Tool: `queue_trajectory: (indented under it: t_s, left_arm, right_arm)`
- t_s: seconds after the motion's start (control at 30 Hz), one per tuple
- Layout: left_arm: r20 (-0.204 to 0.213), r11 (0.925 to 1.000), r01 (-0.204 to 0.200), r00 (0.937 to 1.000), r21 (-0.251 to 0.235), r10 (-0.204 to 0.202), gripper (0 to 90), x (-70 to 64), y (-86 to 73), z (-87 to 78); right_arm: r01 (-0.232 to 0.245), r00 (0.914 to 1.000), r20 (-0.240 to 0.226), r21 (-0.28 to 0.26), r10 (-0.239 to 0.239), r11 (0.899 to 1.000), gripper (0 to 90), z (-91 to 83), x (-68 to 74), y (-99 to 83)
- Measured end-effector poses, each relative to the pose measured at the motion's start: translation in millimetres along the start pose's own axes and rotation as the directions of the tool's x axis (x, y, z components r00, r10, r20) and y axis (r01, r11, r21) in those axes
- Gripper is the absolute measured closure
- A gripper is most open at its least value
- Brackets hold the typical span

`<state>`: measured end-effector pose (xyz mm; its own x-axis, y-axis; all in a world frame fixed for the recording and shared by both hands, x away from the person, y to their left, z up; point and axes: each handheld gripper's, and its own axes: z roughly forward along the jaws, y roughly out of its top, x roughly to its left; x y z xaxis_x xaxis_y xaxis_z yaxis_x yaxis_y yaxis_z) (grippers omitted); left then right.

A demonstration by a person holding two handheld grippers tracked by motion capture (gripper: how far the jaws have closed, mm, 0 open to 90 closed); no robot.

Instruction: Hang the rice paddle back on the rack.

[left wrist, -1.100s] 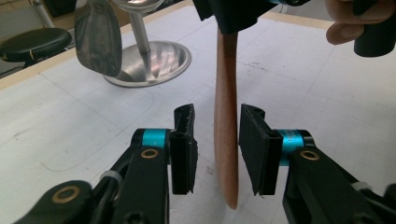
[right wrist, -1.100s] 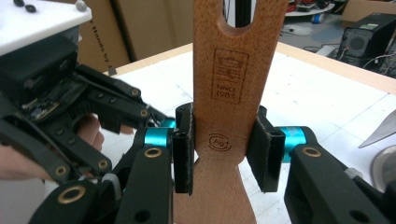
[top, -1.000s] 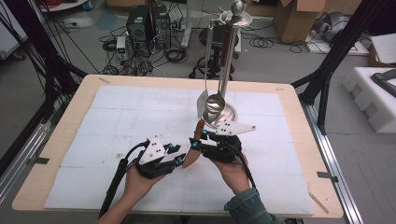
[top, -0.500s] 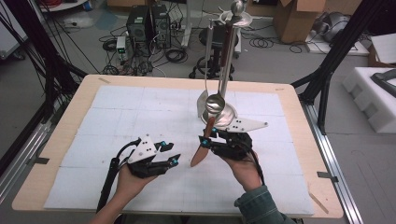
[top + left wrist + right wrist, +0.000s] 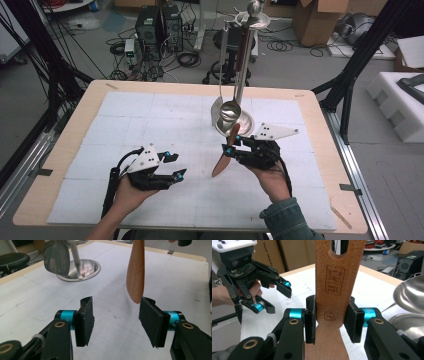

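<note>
My right gripper [image 5: 234, 148] is shut on a wooden spatula [image 5: 224, 155] and holds it above the mat, blade pointing down toward the near side. In the right gripper view the jaws [image 5: 332, 318] clamp the narrow neck of the spatula's handle [image 5: 334, 285], which has a hanging hole and a burnt-in stamp. My left gripper [image 5: 175, 163] is open and holds nothing, a short way left of the blade. From the left gripper view, the spatula blade [image 5: 135, 272] hangs just beyond my open left gripper [image 5: 115, 320].
A metal utensil stand [image 5: 243, 60] with a round base [image 5: 246, 125] stands mid-table, just behind the right gripper. A steel ladle [image 5: 231, 109] hangs from it. A white gridded mat [image 5: 150, 120] covers the wooden table. Boxes, cables and computers lie on the floor beyond.
The two grippers have drawn apart. The left one moved left, away from the spatula blade, and the right one shifted slightly right with the spatula in it.
</note>
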<state>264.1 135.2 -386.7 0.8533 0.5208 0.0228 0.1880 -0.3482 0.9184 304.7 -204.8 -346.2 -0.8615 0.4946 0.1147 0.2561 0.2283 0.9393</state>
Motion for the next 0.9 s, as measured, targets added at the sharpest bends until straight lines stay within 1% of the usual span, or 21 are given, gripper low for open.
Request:
queue_trajectory:
  t_s: [0.17,0.37,0.67,0.77,0.9]
  left_arm:
    - [0.012,1.0,0.0,0.9999,-0.002,0.0,40.3,2.0,-0.9,-4.4]
    - [0.015,0.9999,0.01,0.9998,-0.008,-0.009,36.7,5.4,-3.6,-9.9]
    - [0.01,0.9997,0.019,0.9998,-0.013,-0.019,33.5,10.7,-6.1,-15.7]
    - [0.003,0.9998,0.019,0.9998,-0.011,-0.019,33.2,12.3,-7.3,-16.9]
    - [-0.001,0.9995,0.029,0.9996,-0.012,-0.029,32.9,15.2,-9.0,-18.6]
  right_arm:
    - [-0.002,1.0,-0.002,-0.004,0.002,1.0,66.4,-7.8,-4.8,-1.0]
    - [-0.011,0.9998,0.015,-0.016,0.011,1.0,66.5,-19.5,-10.3,-3.3]
    - [-0.013,0.9994,0.033,-0.015,0.013,1.0,66.4,-33.8,-18.1,-5.8]
    - [-0.013,0.9991,0.039,-0.017,0.014,1.0,66.5,-38.7,-20.8,-4.2]
    - [-0.01,0.9989,0.045,-0.012,0.011,1.0,66.5,-43.7,-23.7,-1.3]
